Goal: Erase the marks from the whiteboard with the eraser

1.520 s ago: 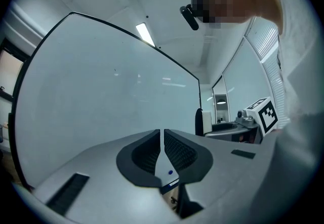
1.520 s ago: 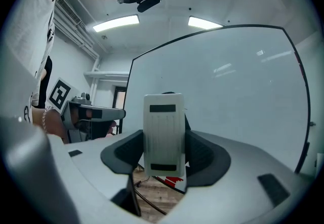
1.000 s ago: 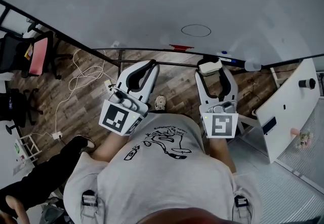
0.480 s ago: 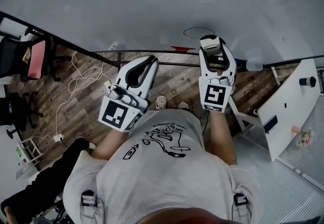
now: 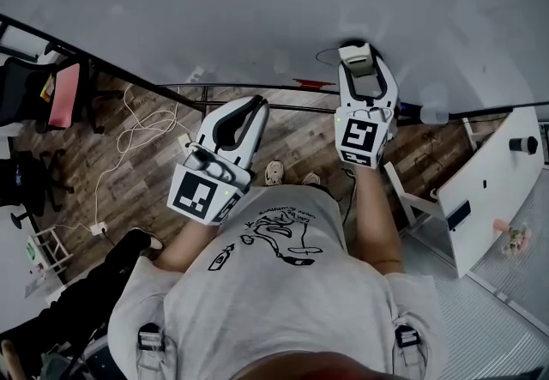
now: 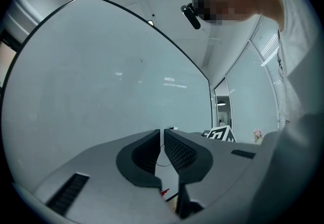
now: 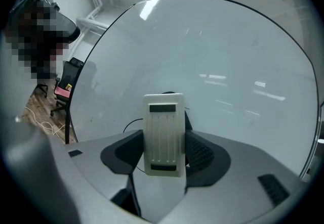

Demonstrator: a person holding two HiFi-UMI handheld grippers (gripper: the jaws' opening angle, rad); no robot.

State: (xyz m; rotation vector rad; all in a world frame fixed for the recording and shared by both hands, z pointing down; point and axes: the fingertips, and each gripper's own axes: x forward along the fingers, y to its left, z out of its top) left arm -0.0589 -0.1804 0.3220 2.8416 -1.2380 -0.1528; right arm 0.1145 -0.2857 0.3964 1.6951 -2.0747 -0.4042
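The whiteboard [image 5: 257, 1] fills the top of the head view. A thin black oval mark [image 5: 323, 55] is drawn near its lower edge. My right gripper [image 5: 361, 68] is shut on the white eraser [image 5: 355, 53], which is up against the board on the right part of that oval. In the right gripper view the eraser [image 7: 163, 139] stands upright between the jaws, and a piece of the black mark [image 7: 130, 124] shows to its left. My left gripper [image 5: 254, 105] is shut on nothing and hangs below the board, its jaws nearly touching [image 6: 162, 139].
The board's tray holds a red item [image 5: 307, 81] and a marker [image 5: 403, 104]. A chair with a red back [image 5: 62, 95] and loose cables [image 5: 137, 129] are on the wood floor at left. A white cabinet [image 5: 485, 181] stands at right.
My right gripper has risen from the tray with the eraser and reached the board at the oval mark. The left gripper has barely moved.
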